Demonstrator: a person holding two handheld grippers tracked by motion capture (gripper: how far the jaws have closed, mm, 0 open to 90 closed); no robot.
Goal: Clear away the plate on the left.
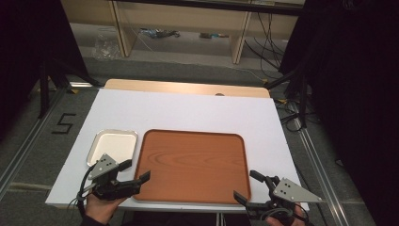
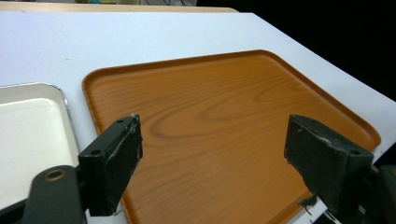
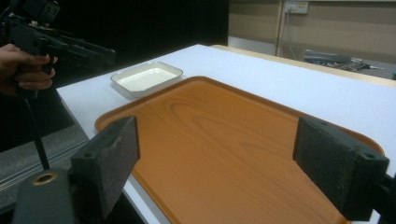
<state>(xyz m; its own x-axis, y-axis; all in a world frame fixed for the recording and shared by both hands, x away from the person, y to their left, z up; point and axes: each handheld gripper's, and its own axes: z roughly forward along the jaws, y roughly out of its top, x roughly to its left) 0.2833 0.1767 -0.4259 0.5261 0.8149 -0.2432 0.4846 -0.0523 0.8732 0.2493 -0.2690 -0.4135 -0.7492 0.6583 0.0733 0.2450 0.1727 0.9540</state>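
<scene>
Wood-grain tray [image 1: 193, 165] lies flat along the near edge of the surface [image 1: 188, 110], a small white dish [image 1: 113, 147] just beside its left rim. Left hand-held gripper [image 1: 136, 172] and right hand-held gripper [image 1: 247, 186] hover released at the tray's two near corners, jaws spread, probably so each can take a corner.

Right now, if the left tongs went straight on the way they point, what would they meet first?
Probably the rectangular wood-grain brown tray: the open left tongs aim across it. The small white metal-rimmed dish lies off to one side.

lab or studio space, black curtains [image 1: 357, 70], loose floor cables [image 1: 263, 33], taped floor number [image 1: 63, 123]
</scene>
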